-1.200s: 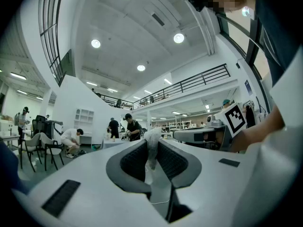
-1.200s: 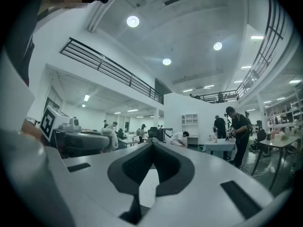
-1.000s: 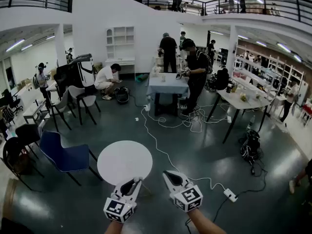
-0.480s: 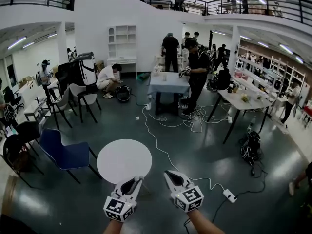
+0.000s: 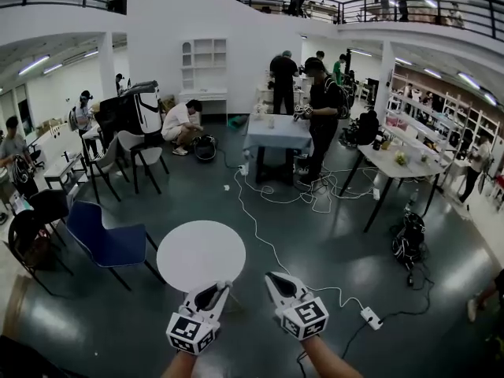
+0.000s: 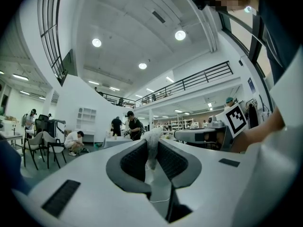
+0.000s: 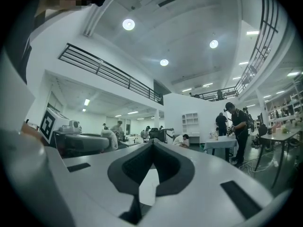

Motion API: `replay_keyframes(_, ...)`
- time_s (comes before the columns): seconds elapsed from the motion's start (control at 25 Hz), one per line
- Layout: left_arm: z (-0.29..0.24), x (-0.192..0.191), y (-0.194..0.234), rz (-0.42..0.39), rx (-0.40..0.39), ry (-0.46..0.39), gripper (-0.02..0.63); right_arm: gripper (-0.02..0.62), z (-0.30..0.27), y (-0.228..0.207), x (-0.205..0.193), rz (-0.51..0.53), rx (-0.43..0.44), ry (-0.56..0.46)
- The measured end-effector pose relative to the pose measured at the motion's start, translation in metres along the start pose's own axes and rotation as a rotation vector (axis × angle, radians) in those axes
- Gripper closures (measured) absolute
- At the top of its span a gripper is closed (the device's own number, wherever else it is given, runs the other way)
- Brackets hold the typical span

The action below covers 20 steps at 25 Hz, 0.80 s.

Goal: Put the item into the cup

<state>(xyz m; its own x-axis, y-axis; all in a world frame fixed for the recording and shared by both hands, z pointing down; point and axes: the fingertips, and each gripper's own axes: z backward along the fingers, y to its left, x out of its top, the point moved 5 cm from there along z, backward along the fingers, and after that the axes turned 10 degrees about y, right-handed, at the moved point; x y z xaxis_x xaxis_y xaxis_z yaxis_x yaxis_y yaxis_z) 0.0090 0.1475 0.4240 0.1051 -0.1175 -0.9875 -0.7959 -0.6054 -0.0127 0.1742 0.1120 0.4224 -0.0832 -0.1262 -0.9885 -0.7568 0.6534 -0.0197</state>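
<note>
We are standing in a big hall with a dark grey floor (image 5: 339,242) and a railed mezzanine (image 5: 409,6) running round above it. A white wall at the far side carries a white shelf unit (image 5: 206,63).

In the middle distance a cloth-covered desk (image 5: 276,134) has a few small things on top. A person in black (image 5: 323,116) stands at its right side, and another in a white top (image 5: 179,123) crouches on the floor to its left. A long desk (image 5: 394,162) on dark legs stands well to the right.

Nearer to us, a round white desk (image 5: 201,254) sits just beyond both tools, its top bare. A blue chair (image 5: 106,244) stands beside it on the left. A white cable (image 5: 256,225) snakes across the floor past the round desk's right edge, and a power strip (image 5: 368,316) lies on the floor to the right of our arms.

We hold both tools low and side by side, tips pointing ahead towards the round desk. The left hand-held gripper (image 6: 151,144) has its jaws drawn in on the item (image 6: 152,143), a small crumpled white piece pinched between the dark ribbed pads and standing up above them. So the item is in the air in our left tool, at the round desk's near edge. The right hand-held gripper (image 7: 152,144) is closed, its tips meeting with nothing between them.
</note>
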Motion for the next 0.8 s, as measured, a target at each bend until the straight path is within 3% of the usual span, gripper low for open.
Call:
replay_keyframes(0.48,-0.013,-0.003,-0.004,0.005,0.016,0.02,0.532,0.58,-0.002,-0.016,-0.006,-0.005,0.027,0.002)
replay_keyframes(0.8,-0.039,-0.006,0.027,0.009,0.014,0.019,0.532,0.58,-0.037,-0.032,-0.009,-0.013,0.023,0.007)
